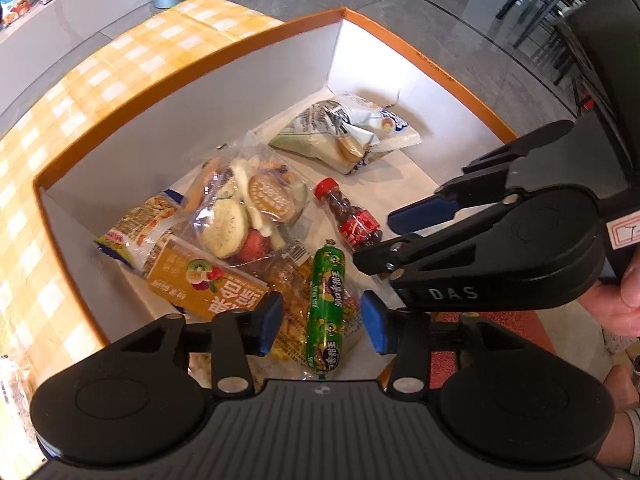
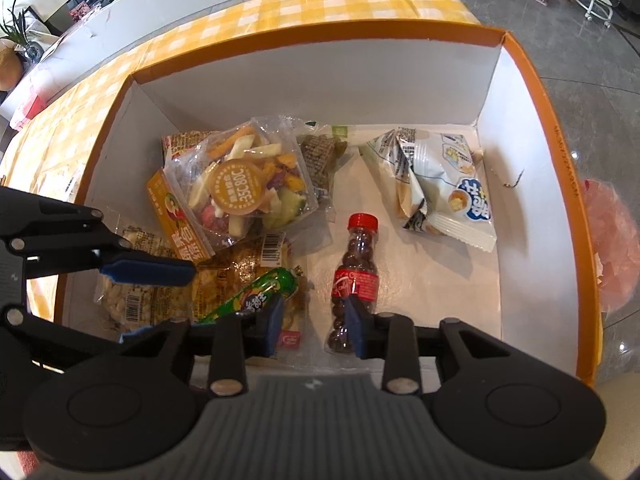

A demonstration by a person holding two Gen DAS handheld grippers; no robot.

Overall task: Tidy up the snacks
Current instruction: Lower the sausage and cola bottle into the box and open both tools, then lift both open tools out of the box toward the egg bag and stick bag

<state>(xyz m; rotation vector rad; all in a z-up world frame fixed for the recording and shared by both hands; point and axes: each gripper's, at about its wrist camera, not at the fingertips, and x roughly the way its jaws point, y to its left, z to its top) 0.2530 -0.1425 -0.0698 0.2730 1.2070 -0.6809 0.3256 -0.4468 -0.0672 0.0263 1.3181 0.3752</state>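
Note:
A white cardboard box with an orange rim (image 1: 188, 92) (image 2: 320, 26) holds several snacks. My left gripper (image 1: 323, 322) hovers open over a green sausage stick (image 1: 326, 304) that lies between its pads without touching them. My right gripper (image 2: 316, 328) is open too, and its right pad overlaps the lower end of a small red-capped bottle of chocolate balls (image 2: 356, 268) (image 1: 352, 220). In the left wrist view the right gripper (image 1: 394, 236) comes in from the right, its tips beside the bottle. A clear bag of dried fruit (image 2: 244, 188) (image 1: 248, 208) tops the pile.
An orange packet (image 1: 204, 280), a peanut bag (image 2: 140, 300) and a white-blue biscuit bag (image 2: 440, 184) also lie in the box. The box sits on a yellow checked tablecloth (image 2: 240, 16). A hand (image 1: 616, 300) shows at the right edge, and a pink bag (image 2: 612, 240) lies outside the box.

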